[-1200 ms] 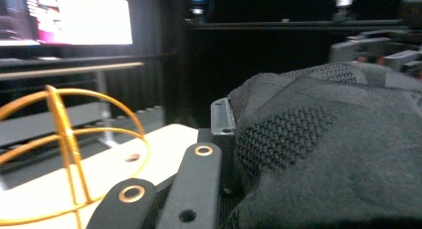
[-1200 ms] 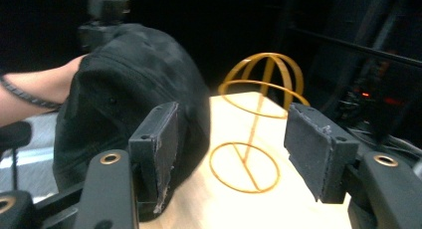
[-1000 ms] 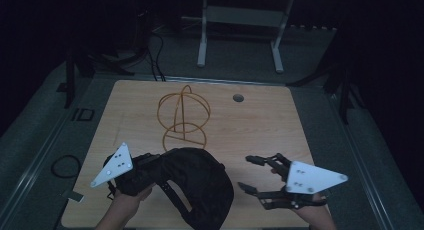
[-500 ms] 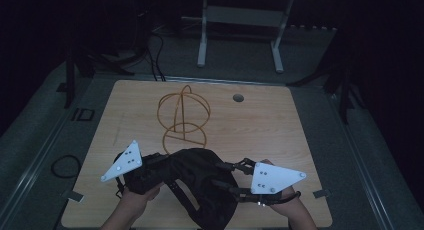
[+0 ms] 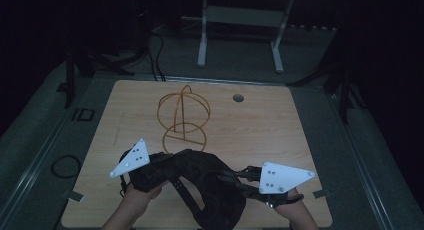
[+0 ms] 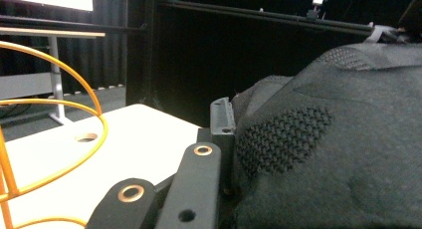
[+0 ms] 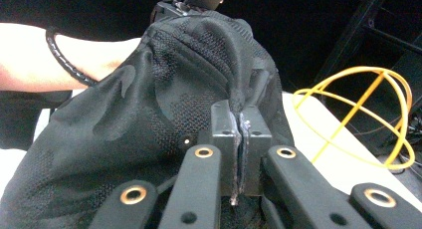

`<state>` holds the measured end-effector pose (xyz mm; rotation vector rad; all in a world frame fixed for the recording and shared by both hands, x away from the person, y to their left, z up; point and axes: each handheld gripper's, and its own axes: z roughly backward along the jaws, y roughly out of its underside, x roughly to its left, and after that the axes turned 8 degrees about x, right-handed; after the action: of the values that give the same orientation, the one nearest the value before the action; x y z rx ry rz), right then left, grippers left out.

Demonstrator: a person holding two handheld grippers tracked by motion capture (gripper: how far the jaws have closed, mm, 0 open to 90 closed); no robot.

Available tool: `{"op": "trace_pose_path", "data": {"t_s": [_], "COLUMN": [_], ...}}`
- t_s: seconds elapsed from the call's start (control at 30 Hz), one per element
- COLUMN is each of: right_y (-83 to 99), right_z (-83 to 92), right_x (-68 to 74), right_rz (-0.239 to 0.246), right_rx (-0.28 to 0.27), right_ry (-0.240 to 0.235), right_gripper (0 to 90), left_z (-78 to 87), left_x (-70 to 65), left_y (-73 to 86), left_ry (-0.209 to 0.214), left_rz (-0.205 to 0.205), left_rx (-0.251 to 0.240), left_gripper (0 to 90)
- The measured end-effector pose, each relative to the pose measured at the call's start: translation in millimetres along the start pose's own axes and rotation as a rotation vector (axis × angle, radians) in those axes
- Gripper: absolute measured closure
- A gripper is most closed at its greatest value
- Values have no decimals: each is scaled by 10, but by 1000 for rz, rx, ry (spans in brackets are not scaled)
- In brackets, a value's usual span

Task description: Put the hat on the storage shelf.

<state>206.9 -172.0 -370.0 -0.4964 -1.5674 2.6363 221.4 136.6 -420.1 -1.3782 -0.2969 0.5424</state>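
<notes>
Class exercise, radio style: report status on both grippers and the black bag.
Left gripper shut on black bag. Right gripper pinching its fabric. Wire stand beyond, apart.

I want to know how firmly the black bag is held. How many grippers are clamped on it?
2. The left gripper is shut on the black bag's left edge, and the right gripper pinches a fold of fabric on its right side, its jaws having just closed.

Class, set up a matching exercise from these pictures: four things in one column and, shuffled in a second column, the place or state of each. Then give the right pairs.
Things:
1. black bag
2. orange wire frame
3. right gripper
4. round hole

Places or states:
A. in the tabletop, near its far edge
B. jaws shut on a fold of fabric
C. stands mid-table, beyond the bag
D. at the near edge, gripped from both sides

Pairs: 1-D, 2-C, 3-B, 4-A
</notes>
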Motion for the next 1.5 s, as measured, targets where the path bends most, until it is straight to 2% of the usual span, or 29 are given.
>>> {"op": "trace_pose_path", "data": {"t_s": [0.03, 0.1, 0.13, 0.17, 0.2, 0.23, 0.27, 0.37, 0.4, 0.47, 0.5, 0.57, 0.6, 0.7, 0.73, 0.77, 0.87, 0.93, 0.97, 1.0, 1.07, 1.23, 1.37, 1.5], "right_y": [4, 13, 13, 29, 29, 38, 38, 56, 56, 67, 73, 81, 82, 69, 56, 28, -33, -55, -71, -133, -187, -367, -480, -622], "right_z": [10, 32, 32, 93, 93, 158, 158, 308, 308, 373, 415, 476, 500, 548, 552, 544, 504, 482, 463, 386, 321, 106, -54, -311], "right_x": [-5, -18, -18, -47, -47, -82, -82, -166, -166, -211, -241, -300, -326, -416, -451, -511, -647, -702, -744, -891, -986, -1178, -1274, -1404], "right_rz": [-7, -14, -14, -34, -34, -51, -51, -90, -90, -117, -129, -157, -169, -202, -207, -215, -224, -228, -232, -242, -250, -248, -240, -250], "right_rx": [-2, -1, -1, -8, -8, -11, -11, -21, -21, -26, -22, -26, -26, -46, -48, -45, -33, -28, -27, -27, -28, -12, 13, 46], "right_ry": [4, 4, 4, 22, 22, 52, 52, 127, 127, 158, 197, 243, 285, 379, 409, 443, 468, 464, 470, 469, 460, 461, 466, 431], "right_gripper": [879, 878, 878, 879, 879, 879, 879, 879, 879, 878, 878, 878, 878, 878, 878, 878, 878, 878, 878, 878, 878, 878, 878, 878], "left_z": [0, 13, 13, 28, 42, 55, 65, 93, 101, 114, 127, 144, 150, 175, 199, 216, 299, 327, 424, 460, 530, 666, 710, 724], "left_x": [-6, -22, -22, -32, -42, -52, -58, -48, -36, -24, -12, 10, 19, 26, 26, 29, 63, 74, 112, 123, 144, 173, 189, 211], "left_y": [1, -2, -2, -3, -1, -1, 1, 40, 70, 143, 185, 273, 316, 450, 516, 549, 676, 706, 817, 858, 941, 1125, 1185, 1237], "left_ry": [-10, -36, -36, -60, -67, -88, -104, -129, -129, -167, -167, -188, -199, -259, -300, -308, -341, -343, -356, -364, -376, -435, -453, -454], "left_rz": [-5, -22, -22, -40, -57, -80, -90, -80, -77, -75, -69, -49, -41, -47, -59, -60, -56, -48, -18, -12, 7, 47, 52, 61], "left_rx": [-2, -1, -1, 6, 5, 13, 15, 23, 23, 40, 48, 67, 78, 109, 132, 136, 167, 168, 178, 179, 187, 177, 173, 179], "left_gripper": [870, 771, 684, 573, 573, 493, 493, 280, 280, 181, 145, 138, 99, 22, 21, 21, 19, 19, 19, 19, 19, 19, 19, 19]}}
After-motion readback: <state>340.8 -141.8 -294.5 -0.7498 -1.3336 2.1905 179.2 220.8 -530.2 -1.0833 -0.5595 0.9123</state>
